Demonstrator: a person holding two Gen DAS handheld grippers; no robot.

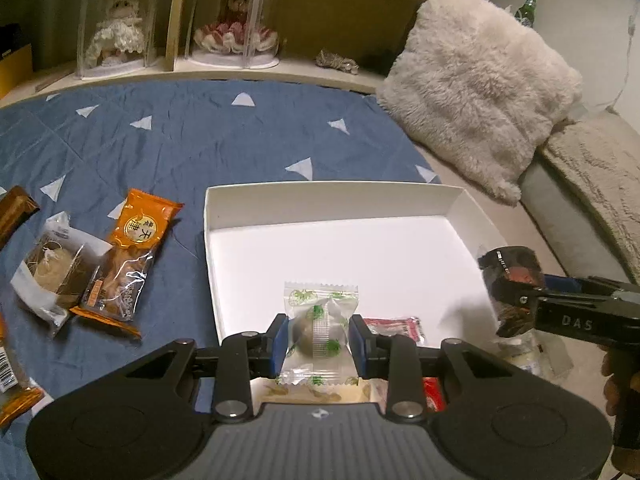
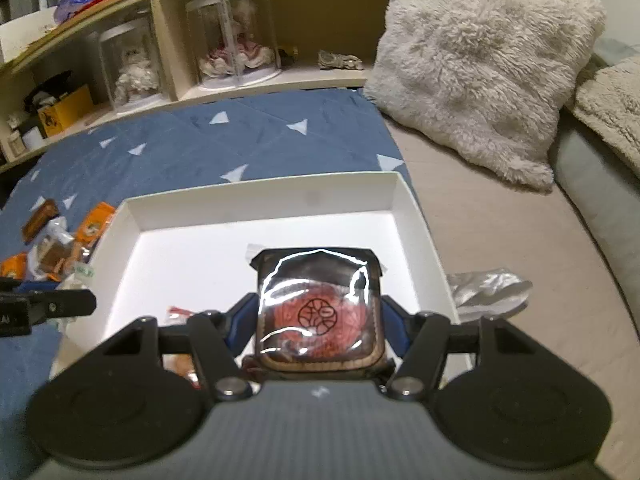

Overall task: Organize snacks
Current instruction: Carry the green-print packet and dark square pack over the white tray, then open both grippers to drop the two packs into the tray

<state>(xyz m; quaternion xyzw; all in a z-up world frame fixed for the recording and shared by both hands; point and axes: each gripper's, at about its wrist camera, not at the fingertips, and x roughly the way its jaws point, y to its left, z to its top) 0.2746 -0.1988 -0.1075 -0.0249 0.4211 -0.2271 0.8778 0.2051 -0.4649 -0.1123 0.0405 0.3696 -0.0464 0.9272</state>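
Left hand-held gripper [image 1: 318, 340]: pinching a clear green-print candy [image 1: 319, 330] over the white box's [image 2: 264, 196] near edge.
Right hand-held gripper [image 2: 318, 320]: clamped on a dark cake pack [image 2: 318, 314] above the box.
Slip risk: slick wrappers could slide from the pads.
Crowding risk: both grippers close together may collide over the box.
Loose snacks [image 1: 132, 264]: waiting on the blue bedspread [image 1: 240, 140], left of the box.

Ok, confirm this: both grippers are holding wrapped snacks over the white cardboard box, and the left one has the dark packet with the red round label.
Wrong on one point. The left gripper holds the clear wrapper with green leaf print around a round brown snack, as the left wrist view shows. The dark packet with the red round label is in the right gripper. Both are over the white cardboard box.
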